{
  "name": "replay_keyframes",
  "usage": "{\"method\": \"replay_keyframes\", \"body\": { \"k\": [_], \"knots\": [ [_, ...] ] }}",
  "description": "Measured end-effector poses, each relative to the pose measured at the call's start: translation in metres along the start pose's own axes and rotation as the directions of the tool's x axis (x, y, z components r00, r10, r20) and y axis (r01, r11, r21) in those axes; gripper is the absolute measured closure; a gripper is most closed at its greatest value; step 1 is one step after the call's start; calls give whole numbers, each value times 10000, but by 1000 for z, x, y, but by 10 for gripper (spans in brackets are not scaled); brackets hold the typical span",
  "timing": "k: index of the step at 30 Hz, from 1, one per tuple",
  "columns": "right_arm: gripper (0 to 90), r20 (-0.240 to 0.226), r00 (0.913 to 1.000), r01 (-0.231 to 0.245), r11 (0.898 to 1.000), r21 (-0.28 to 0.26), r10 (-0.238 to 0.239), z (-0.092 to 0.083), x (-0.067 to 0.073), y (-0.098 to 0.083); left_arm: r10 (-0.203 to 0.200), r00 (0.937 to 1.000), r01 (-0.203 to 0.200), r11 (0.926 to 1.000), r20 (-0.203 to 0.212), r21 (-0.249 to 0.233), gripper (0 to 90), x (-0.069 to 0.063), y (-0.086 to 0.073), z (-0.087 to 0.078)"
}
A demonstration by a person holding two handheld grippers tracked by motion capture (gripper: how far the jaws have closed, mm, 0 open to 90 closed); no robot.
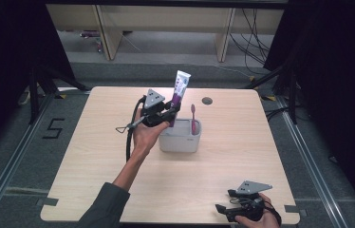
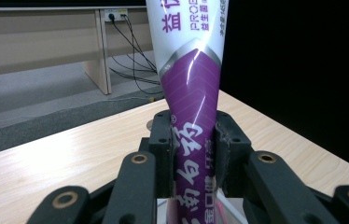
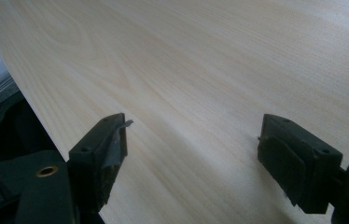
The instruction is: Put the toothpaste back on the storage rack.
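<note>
We hold the toothpaste tube [image 1: 179,92] upright above the grey holder [image 1: 180,141] in the clamped left gripper [image 1: 170,113] (right gripper [image 1: 225,201] gaping, empty), and judge it light, soft, slippery, best pinched low where it's fuller.

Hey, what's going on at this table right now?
A person is working with two hand-held grippers at a light wooden table. The left gripper is clamped on a purple and white toothpaste tube, holding it upright over the back left part of a grey rectangular plastic holder. A pink toothbrush already stands in that holder. The right gripper rests open near the table's front right corner, holding nothing.
</note>
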State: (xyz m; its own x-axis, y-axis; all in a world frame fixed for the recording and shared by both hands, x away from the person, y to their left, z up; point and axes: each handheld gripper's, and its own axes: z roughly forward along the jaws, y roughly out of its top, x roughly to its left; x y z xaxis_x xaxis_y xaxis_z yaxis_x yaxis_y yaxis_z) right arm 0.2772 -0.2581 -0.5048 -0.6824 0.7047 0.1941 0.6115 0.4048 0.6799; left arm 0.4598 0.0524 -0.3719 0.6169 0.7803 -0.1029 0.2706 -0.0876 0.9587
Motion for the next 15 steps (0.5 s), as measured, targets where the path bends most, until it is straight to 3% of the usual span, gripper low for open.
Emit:
{"method": "replay_keyframes", "body": {
  "k": [15],
  "knots": [
    [247, -73, 9999, 92, 10000, -30, -92, 0, 1, 0, 110, 9999, -109, 9999, 103, -54, 711, -3, -11, 22]
  ]
}}
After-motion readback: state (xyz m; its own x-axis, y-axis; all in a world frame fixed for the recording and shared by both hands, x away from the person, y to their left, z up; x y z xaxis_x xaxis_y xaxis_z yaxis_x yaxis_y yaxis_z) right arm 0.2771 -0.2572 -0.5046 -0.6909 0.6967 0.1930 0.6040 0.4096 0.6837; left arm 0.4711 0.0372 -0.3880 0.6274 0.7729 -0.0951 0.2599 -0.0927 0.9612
